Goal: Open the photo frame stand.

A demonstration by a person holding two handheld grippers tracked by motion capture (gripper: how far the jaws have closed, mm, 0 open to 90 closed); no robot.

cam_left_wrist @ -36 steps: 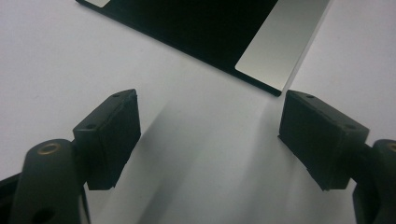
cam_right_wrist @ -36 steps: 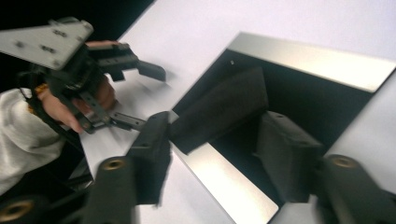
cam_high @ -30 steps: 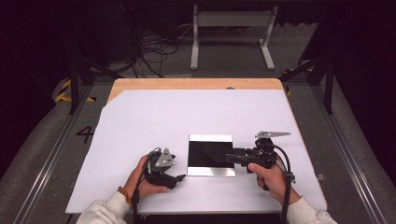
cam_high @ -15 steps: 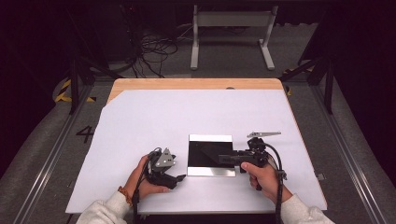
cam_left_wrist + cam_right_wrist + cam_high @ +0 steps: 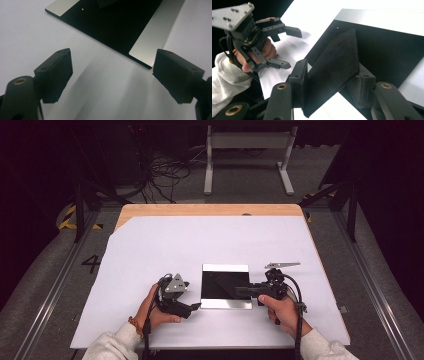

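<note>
Resting flat on white table sheet [image 5: 150, 270], black mirror-like plate [image 5: 220, 285] is seen between both hands. Dark flat pad [image 5: 334, 67] is clamped by right gripper [image 5: 245, 291], jaws just closing onto it, above plate. Left gripper [image 5: 192, 307] is held wide apart, empty, just beside plate's near-left corner.

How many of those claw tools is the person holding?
2: the left gripper beside the black plate's left edge, jaws open; the right gripper over the plate, clamping a black pad.
</note>
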